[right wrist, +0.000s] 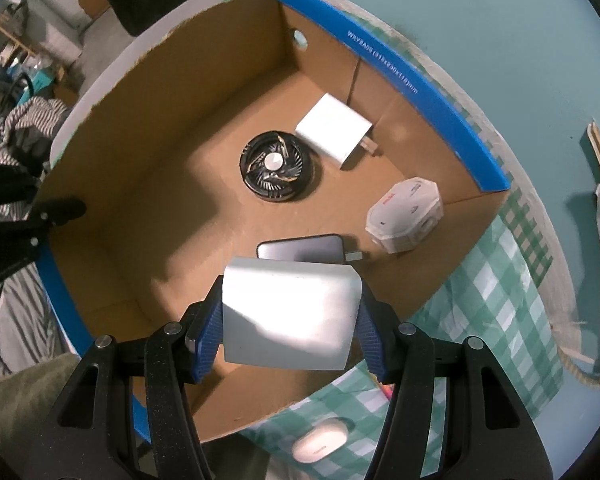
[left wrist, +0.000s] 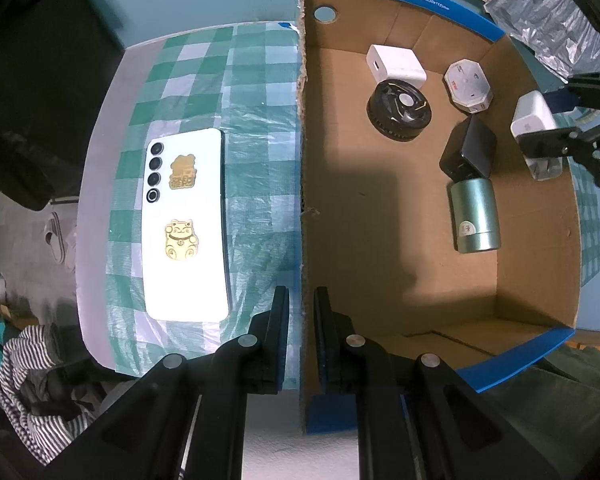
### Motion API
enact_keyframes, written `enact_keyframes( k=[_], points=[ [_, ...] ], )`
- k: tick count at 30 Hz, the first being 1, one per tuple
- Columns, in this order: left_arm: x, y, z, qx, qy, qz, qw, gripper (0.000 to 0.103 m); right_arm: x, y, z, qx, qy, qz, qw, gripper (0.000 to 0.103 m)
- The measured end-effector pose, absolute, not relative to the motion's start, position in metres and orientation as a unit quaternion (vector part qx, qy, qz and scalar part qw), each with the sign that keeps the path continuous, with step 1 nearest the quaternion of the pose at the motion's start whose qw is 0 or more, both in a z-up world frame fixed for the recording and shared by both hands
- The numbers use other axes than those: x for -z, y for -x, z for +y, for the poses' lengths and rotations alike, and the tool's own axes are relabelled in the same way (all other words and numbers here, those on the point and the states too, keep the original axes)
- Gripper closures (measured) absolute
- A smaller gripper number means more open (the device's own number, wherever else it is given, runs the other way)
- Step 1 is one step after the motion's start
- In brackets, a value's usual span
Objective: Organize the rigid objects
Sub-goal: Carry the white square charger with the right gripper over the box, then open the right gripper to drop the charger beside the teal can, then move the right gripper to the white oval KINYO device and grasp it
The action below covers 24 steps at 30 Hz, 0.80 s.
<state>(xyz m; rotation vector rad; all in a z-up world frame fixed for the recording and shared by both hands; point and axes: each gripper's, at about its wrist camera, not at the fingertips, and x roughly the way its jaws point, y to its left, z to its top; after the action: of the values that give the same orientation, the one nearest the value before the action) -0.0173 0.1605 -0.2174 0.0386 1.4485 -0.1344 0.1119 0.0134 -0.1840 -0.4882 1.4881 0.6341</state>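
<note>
On the checked cloth [left wrist: 204, 92] of the counter, left of the cardboard box [left wrist: 380, 208], lies a white phone [left wrist: 186, 228] face down. The left gripper [left wrist: 301, 336] has its jaws pinched shut on the box's left wall. Inside the box sit a black fan [left wrist: 399, 106], white charger [left wrist: 396, 65], octagonal case [left wrist: 469, 86], black block [left wrist: 469, 152] and green tin [left wrist: 476, 216]. At the box's right wall, the right gripper [right wrist: 290, 320] clamps a white adapter [right wrist: 290, 316] above the box.

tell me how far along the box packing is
Done: fan, white charger, octagonal case, black block and green can lie in the cardboard box. In hand: right gripper holds a white adapter over it; left gripper clamps its wall. Left: phone, small white case.
</note>
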Motion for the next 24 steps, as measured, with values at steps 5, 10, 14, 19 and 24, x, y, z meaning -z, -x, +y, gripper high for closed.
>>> enact_keyframes(
  k=[5, 10, 14, 19, 24],
  points=[
    [0.218, 0.017, 0.159, 0.06, -0.017, 0.662, 0.747, 0.091, 0.186, -0.11, 0.016, -0.291, 0.223, 0.662, 0.654, 0.044],
    [0.218, 0.018, 0.16, 0.058, -0.015, 0.663, 0.746, 0.091, 0.18, -0.112, 0.014, -0.286, 0.22, 0.657, 0.662, 0.044],
    [0.217, 0.018, 0.159, 0.058, -0.015, 0.663, 0.746, 0.091, 0.174, -0.114, 0.01, -0.279, 0.215, 0.655, 0.668, 0.044],
    [0.217, 0.018, 0.158, 0.06, -0.015, 0.663, 0.746, 0.091, 0.163, -0.115, 0.005, -0.273, 0.202, 0.651, 0.679, 0.044],
    [0.216, 0.019, 0.157, 0.06, -0.017, 0.663, 0.746, 0.091, 0.151, -0.113, -0.003, -0.265, 0.185, 0.647, 0.691, 0.043]
  ],
)
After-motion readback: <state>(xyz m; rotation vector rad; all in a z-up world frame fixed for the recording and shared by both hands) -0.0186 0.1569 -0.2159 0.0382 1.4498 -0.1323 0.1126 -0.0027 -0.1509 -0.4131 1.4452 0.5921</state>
